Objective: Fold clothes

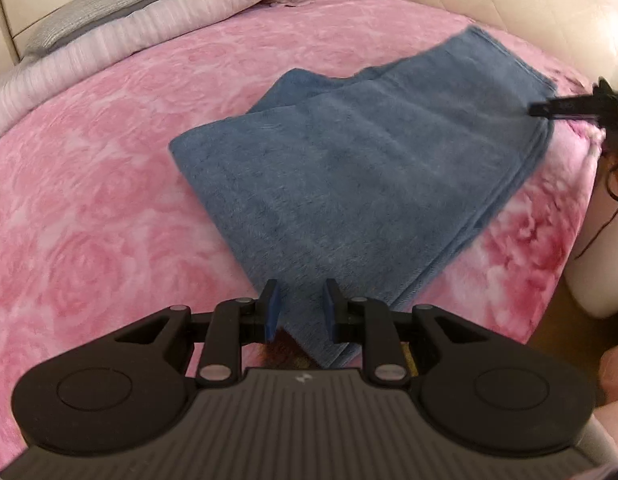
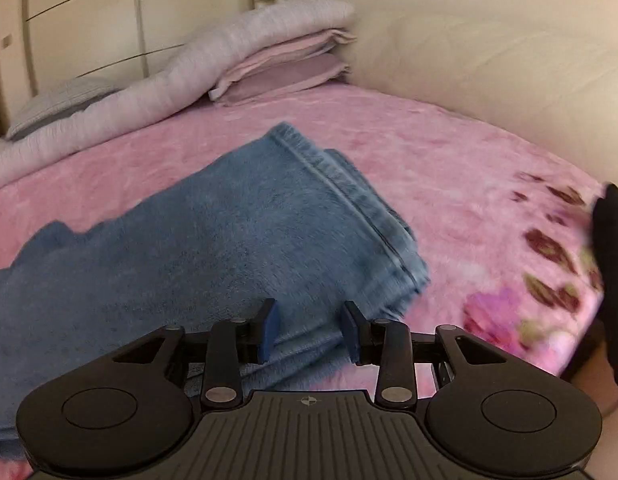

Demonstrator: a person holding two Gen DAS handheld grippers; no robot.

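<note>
Lying folded in several layers on the pink bed (image 1: 89,208), the blue towel (image 1: 349,184) has its near corner right between the jaws of the left gripper (image 1: 299,310), which stand apart with nothing clamped. The right gripper (image 2: 309,330) hovers over the towel's near edge at its hemmed end, jaws likewise parted and holding nothing. From the left jaws the towel's long axis runs away and to the right, its hemmed short end farthest. Both grippers are close; the left sits nearest a corner. Whether another fold is due, I cannot tell.
</note>
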